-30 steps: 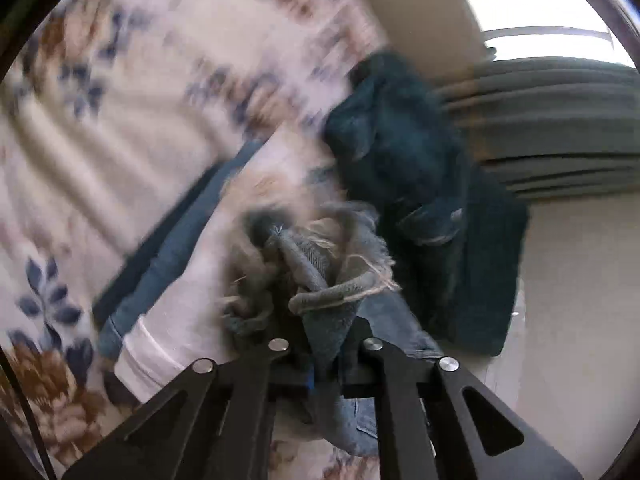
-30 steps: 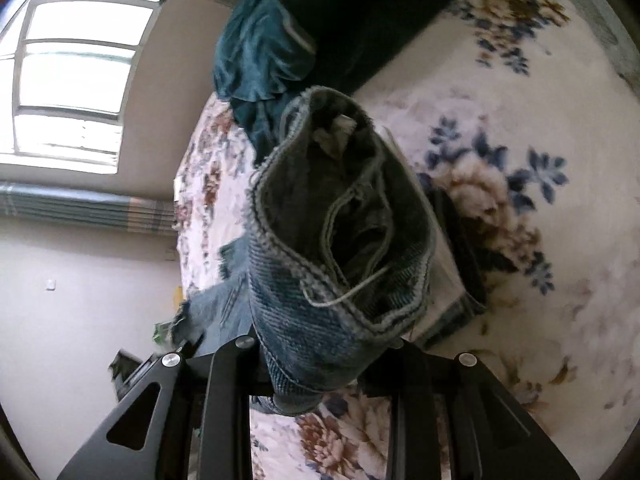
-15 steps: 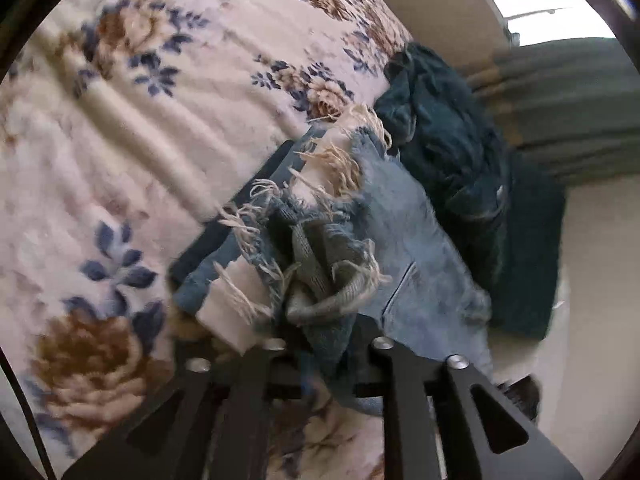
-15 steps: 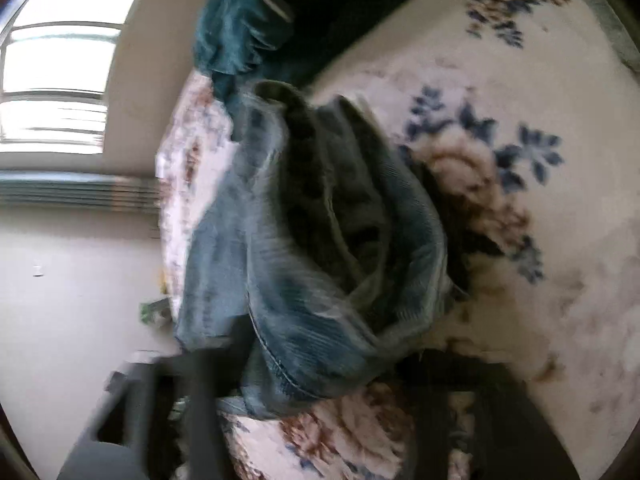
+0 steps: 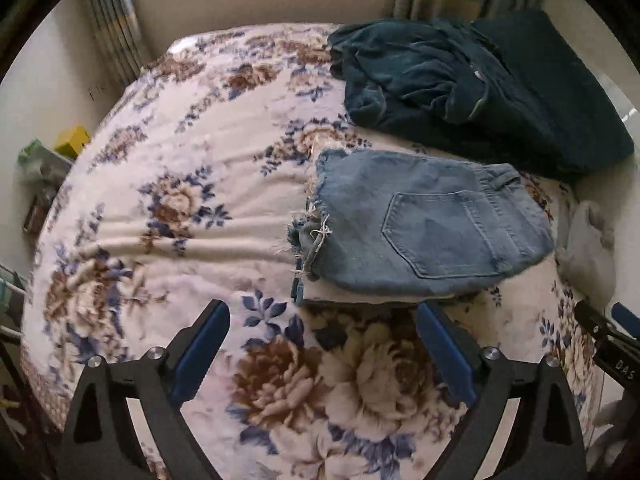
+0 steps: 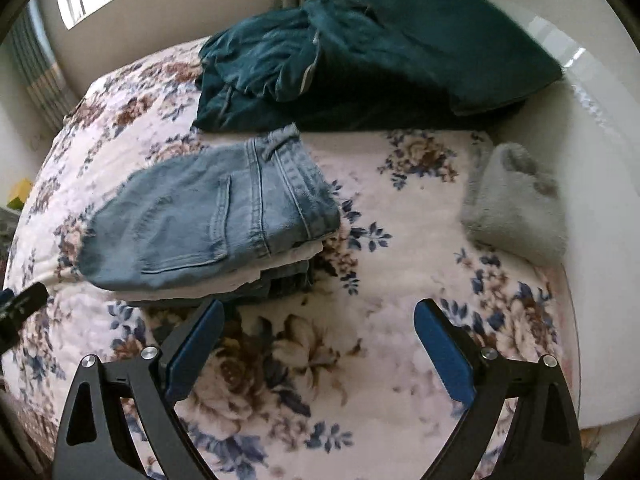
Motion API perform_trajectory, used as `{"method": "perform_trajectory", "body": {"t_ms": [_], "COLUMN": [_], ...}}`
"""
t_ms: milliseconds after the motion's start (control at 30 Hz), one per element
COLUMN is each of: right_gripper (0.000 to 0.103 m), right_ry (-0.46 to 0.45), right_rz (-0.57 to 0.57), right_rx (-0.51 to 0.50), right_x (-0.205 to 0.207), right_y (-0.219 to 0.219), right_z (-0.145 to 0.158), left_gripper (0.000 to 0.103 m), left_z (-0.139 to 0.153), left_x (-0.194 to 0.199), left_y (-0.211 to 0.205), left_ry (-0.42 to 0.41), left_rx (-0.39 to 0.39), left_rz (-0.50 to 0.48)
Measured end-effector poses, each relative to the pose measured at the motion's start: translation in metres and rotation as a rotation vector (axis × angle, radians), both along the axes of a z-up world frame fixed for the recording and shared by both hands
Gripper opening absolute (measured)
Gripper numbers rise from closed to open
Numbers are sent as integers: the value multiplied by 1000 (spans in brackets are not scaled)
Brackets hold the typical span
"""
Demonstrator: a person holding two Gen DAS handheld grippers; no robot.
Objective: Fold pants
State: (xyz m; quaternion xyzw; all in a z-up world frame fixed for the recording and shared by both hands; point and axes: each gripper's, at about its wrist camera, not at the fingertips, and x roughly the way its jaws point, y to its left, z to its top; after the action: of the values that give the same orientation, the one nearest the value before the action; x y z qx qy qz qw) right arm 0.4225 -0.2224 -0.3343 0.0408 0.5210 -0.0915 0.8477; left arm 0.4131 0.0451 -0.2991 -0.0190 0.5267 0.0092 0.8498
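Light blue denim pants [image 5: 424,224] lie folded on a small stack of folded clothes on the floral bed, back pocket up and frayed hems to the left. They also show in the right wrist view [image 6: 208,216]. My left gripper [image 5: 323,320] is open and empty, just short of the stack's near edge. My right gripper [image 6: 318,318] is open and empty, with its left finger close to the stack's near right corner.
A pile of dark teal clothes [image 5: 460,84] lies behind the stack, seen too in the right wrist view [image 6: 360,52]. A grey fluffy item [image 6: 516,204] lies at the right edge of the floral bed cover [image 5: 180,168]. Curtains and a window stand behind.
Both grippers held the denim pants shut in their jaws; now both have let go, opened and pulled back, and the pants lie folded on the stack.
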Motion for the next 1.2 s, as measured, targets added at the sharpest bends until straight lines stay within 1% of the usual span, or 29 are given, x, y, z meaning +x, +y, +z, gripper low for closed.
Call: {"method": "perform_trajectory", "body": {"t_ms": [100, 233, 267, 333, 367, 467, 567, 600, 633, 733, 833, 900, 933, 1000, 1200], "right_gripper": [98, 98, 98, 98, 98, 98, 98, 98, 98, 98, 98, 98, 98, 98, 98], "right_ry": [-26, -76, -84, -116, -127, -185, -227, -246, -256, -297, -309, -314, -317, -328, -378], "right_rz": [-14, 2, 7, 18, 24, 57, 83, 94, 101, 121, 139, 151, 152, 151, 132], "right_rx": [-3, -14, -14, -25, -28, -42, -51, -58, -59, -63, -53, -46, -42, -31, -3], "right_x": [-19, -54, -60, -84, -92, -135, -172, -191, -201, -248, -290, -319, -329, -359, -419], "right_y": [5, 11, 13, 14, 14, 18, 22, 24, 26, 29, 31, 32, 32, 32, 32], "right_z": [35, 90, 99, 130, 139, 183, 217, 232, 240, 274, 299, 315, 320, 340, 383], "left_gripper": [96, 96, 96, 96, 96, 96, 96, 96, 96, 96, 96, 96, 96, 96, 96], "left_z": [28, 68, 80, 99, 112, 142, 173, 183, 193, 222, 247, 261, 267, 282, 315], "left_x": [-19, -49, -61, -78, -92, -127, -164, -178, -191, -232, -266, -285, -293, -312, -354], "left_y": [-5, -15, -16, -20, -20, -20, -24, -25, -26, -30, -34, -34, -35, -37, -35], "left_ry": [-37, -86, -98, -121, -135, -166, -203, -215, -225, -252, -277, -290, -296, -317, -358], "left_rx": [23, 17, 10, 19, 13, 5, 15, 19, 26, 38, 44, 36, 37, 47, 41], "left_rz": [-13, -18, -18, -10, -3, 9, 17, 18, 21, 17, 13, 11, 10, -2, -33]}}
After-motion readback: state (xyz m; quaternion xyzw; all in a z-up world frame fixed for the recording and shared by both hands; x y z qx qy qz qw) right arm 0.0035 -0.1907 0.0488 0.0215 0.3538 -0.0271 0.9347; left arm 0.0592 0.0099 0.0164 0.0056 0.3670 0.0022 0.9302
